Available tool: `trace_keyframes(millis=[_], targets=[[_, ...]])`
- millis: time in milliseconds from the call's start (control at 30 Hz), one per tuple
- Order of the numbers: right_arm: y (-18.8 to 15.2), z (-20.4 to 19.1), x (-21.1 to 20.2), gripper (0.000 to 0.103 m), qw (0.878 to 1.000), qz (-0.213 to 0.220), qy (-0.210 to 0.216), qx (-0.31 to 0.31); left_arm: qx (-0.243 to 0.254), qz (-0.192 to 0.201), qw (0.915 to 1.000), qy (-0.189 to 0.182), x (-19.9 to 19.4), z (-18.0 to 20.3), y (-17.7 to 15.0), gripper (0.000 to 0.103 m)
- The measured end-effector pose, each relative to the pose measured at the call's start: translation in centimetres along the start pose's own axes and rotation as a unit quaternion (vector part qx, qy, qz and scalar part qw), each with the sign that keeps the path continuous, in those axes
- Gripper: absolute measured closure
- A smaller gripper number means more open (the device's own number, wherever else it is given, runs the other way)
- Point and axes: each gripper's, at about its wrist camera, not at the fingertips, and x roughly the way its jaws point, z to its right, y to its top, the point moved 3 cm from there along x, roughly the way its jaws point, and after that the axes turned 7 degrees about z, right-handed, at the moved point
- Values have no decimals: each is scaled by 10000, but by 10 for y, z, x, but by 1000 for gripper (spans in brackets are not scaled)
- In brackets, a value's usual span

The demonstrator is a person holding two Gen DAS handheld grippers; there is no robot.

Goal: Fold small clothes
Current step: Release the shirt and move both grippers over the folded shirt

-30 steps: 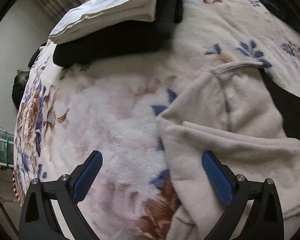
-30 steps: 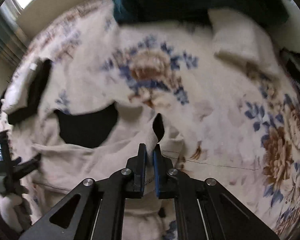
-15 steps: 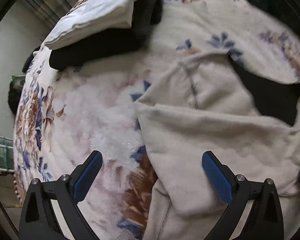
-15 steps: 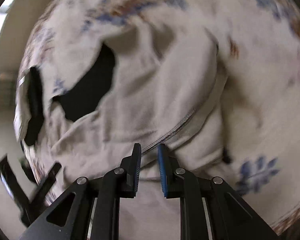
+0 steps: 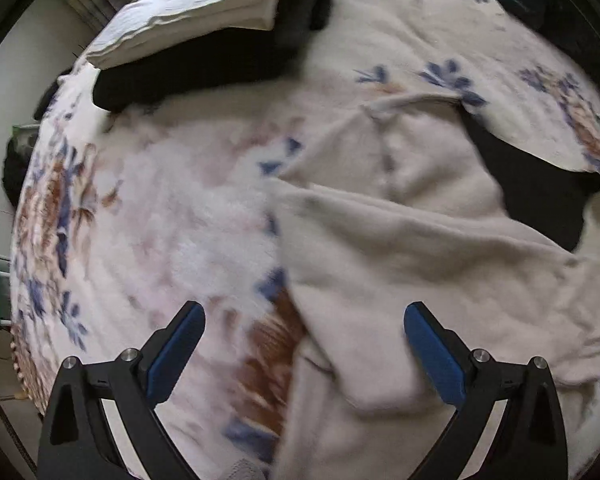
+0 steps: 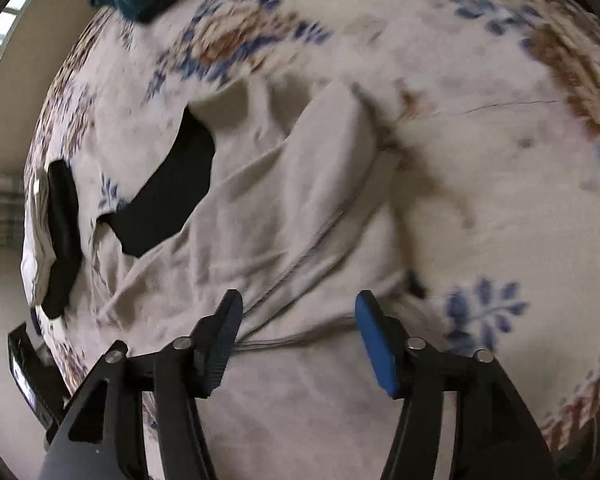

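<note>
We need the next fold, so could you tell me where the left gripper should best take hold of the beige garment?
Probably its left edge, approached from the bare blanket side: the beige garment ends there in a raised fold, and the left gripper is open just before it.

Right gripper point(image 6: 296, 336) fingers spread wide over crumpled beige fleece garment point(image 6: 268, 216) on floral plush bed blanket point(image 6: 480, 184).

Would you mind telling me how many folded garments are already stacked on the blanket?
2. A white folded garment lies on top of a black folded garment at the far left edge of the floral blanket. More could be hidden beneath them.
</note>
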Motion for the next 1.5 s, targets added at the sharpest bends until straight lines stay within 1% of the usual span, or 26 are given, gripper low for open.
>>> trace_keyframes(millis=[67,100,133,167,200,267,300,333,400,500,567,600,633,667,700,733,800,833,900,967,1067,1200,1267,1367,1433,1500], targets=[[-1,9,1,42,9995,-227,11,224,8,-142,9999,-92,1,9,-8,0],[-5,12,8,42,9978,-491,176,401,12,-218,9997,-147,4,15,-13,0],[-8,14,18,42,9958,-683,224,565,51,-336,9993,-152,10,20,-20,0],[-11,17,24,42,9946,-768,244,660,92,-426,9990,-122,16,24,-24,0],[-13,20,33,42,9921,-805,326,909,115,-502,9986,-77,23,26,-27,0],[-15,27,43,62,9899,-749,248,1174,50,-563,9984,-101,36,21,-28,0],[-15,32,45,88,9889,-664,216,1313,5,-616,9979,-179,42,20,-29,0],[-16,37,46,92,9882,-612,87,1402,-45,-635,9976,-280,46,17,-29,0],[-18,47,45,94,9863,-563,21,1553,-24,-617,9973,-397,47,18,-31,0],[-18,44,45,93,9898,-653,13,1267,90,-581,9976,-356,45,15,-33,0],[-15,35,42,85,9914,-771,63,1054,62,-608,9976,-332,37,17,-31,0],[-14,30,40,77,9921,-839,72,934,16,-605,9976,-332,32,15,-30,0],[-13,24,39,64,9924,-896,130,835,-43,-560,9977,-377,25,11,-28,0],[-11,18,33,55,9931,-905,213,710,-92,-519,9976,-445,19,8,-27,0],[-8,12,22,40,9953,-816,180,500,-155,-457,9975,-517,11,4,-27,0],[-5,7,13,36,9969,-704,147,312,-175,-407,9976,-540,5,2,-26,0],[0,-2,-4,33,9985,-548,80,-33,-166,-305,9979,-552,-7,-4,-29,0],[2,-5,-14,29,9985,-489,-15,-228,-147,-265,9981,-536,-13,-5,-33,0],[9,-7,-34,23,9980,-414,-29,-480,-83,-223,9984,-521,-23,-7,-40,0],[17,-4,-50,22,9972,-408,-7,-619,-60,-240,9982,-541,-31,-16,-52,0],[29,-2,-64,22,9945,-543,17,-898,-20,-239,9982,-552,-43,-9,-75,0],[49,14,-72,22,9864,-730,99,-1470,47,-389,9977,-547,-56,29,-122,0],[57,23,-67,22,9815,-843,191,-1710,-3,-519,9971,-548,-57,49,-145,0],[73,36,-49,22,9735,-1069,387,-1984,-81,-629,9972,-403,-66,83,-179,0],[87,44,-35,22,9677,-1266,682,-2071,-143,-627,9978,-171,-75,100,-200,0],[102,50,-20,22,9602,-1488,916,-2177,-337,-687,9971,-21,-83,113,-224,0]])
